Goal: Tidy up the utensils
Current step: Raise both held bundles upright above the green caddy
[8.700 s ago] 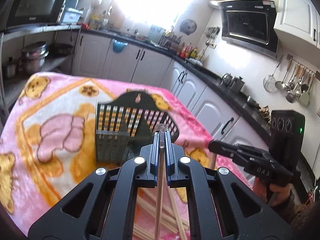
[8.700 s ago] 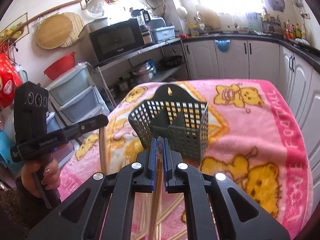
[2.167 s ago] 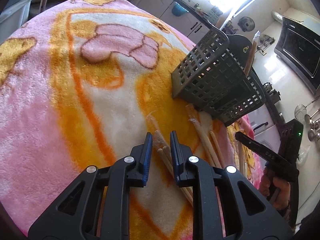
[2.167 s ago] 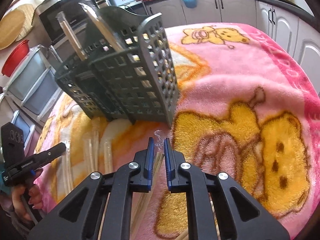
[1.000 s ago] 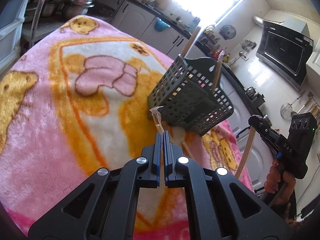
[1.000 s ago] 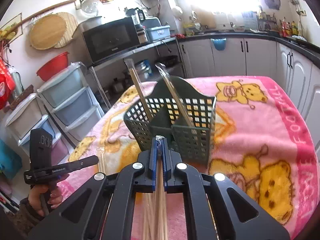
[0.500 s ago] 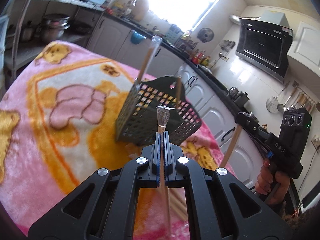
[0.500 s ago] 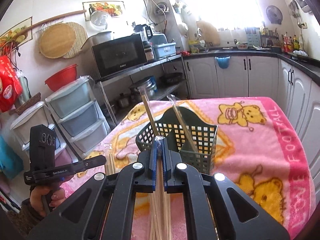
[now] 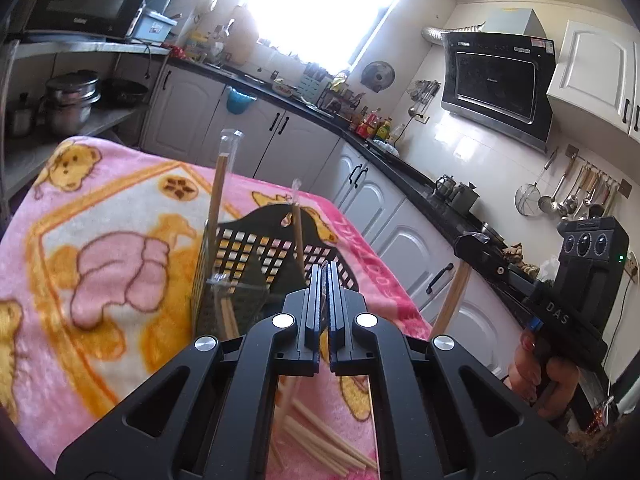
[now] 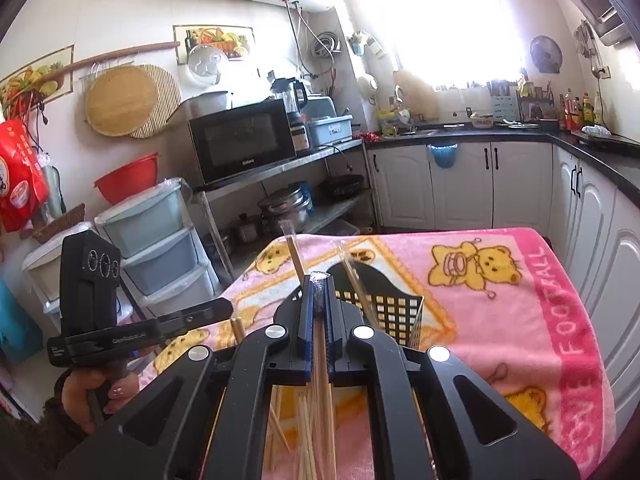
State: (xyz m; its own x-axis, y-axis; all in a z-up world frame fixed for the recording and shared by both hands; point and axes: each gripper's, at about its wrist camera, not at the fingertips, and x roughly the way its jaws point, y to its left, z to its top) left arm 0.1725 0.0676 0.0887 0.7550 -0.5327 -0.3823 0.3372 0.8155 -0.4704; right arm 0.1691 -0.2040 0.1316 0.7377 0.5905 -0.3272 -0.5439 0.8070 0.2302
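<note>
My left tongs (image 9: 324, 270) pinch wrapped chopsticks (image 9: 289, 392) just before the basket (image 9: 256, 276); my right tongs (image 10: 318, 280) pinch another wrapped pair (image 10: 320, 364) before it too.

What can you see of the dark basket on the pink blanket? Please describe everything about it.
The basket is dark green or grey plastic with grid-pattern walls and a taller, rounded back panel that has a hanging hole. A divider splits it into compartments. It stands upright on the blanket, open side up. Two wrapped chopstick pairs lean inside it, their clear wrapper tips rising above the rim. More chopsticks lie on the blanket near it. No gripper touches it.
</note>
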